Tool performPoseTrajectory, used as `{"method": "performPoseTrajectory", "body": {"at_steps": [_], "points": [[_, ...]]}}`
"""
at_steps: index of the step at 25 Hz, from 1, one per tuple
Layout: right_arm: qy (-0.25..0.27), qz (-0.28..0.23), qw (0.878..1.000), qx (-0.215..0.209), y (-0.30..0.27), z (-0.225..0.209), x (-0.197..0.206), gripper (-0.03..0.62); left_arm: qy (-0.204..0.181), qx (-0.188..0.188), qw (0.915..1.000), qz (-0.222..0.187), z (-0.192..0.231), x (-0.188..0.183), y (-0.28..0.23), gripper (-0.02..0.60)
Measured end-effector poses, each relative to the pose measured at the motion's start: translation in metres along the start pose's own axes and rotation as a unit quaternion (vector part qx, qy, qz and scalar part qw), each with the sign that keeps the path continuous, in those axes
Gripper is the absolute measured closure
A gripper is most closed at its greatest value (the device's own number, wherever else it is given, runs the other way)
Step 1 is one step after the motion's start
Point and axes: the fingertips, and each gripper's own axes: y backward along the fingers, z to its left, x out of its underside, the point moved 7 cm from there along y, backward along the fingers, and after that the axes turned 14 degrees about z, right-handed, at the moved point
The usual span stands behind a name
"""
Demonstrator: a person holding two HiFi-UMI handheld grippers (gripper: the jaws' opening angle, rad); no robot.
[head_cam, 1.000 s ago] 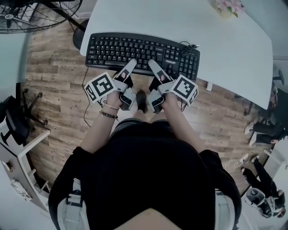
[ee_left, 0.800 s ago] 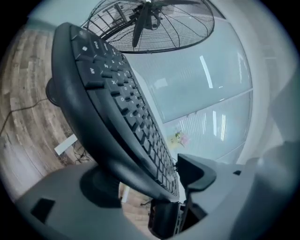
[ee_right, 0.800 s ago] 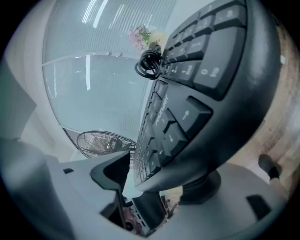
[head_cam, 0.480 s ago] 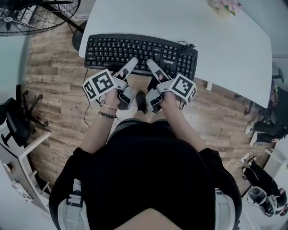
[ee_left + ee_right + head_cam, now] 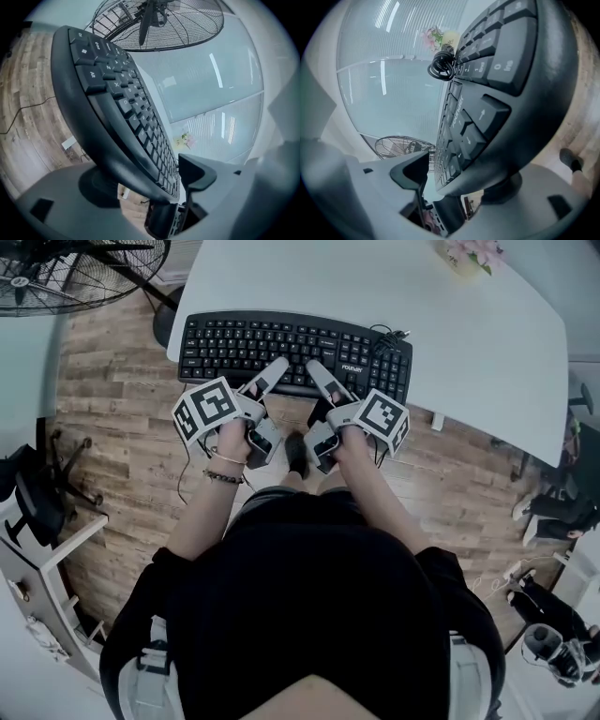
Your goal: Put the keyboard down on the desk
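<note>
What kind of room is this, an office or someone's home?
Probably an office or workroom: a black keyboard on a white desk, with a big fan over the wood-look floor beside it.

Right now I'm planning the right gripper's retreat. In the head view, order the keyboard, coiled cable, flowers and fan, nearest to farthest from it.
1. keyboard: its front edge sits between the jaws of the right gripper, which have just been opening.
2. coiled cable: at the keyboard's back right corner.
3. flowers: far right of the desk.
4. fan: off the desk, far left.
</note>
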Motion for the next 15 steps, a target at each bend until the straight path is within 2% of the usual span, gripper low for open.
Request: {"method": "performPoseTrajectory", "body": {"at_steps": [15], "points": [[0.018,0.018,1.0,-0.001,0.006,0.002,0.022,0.262,-0.061,-0.024,0.9978,-0.013,0.003,0.019,0.016,0.202]]}}
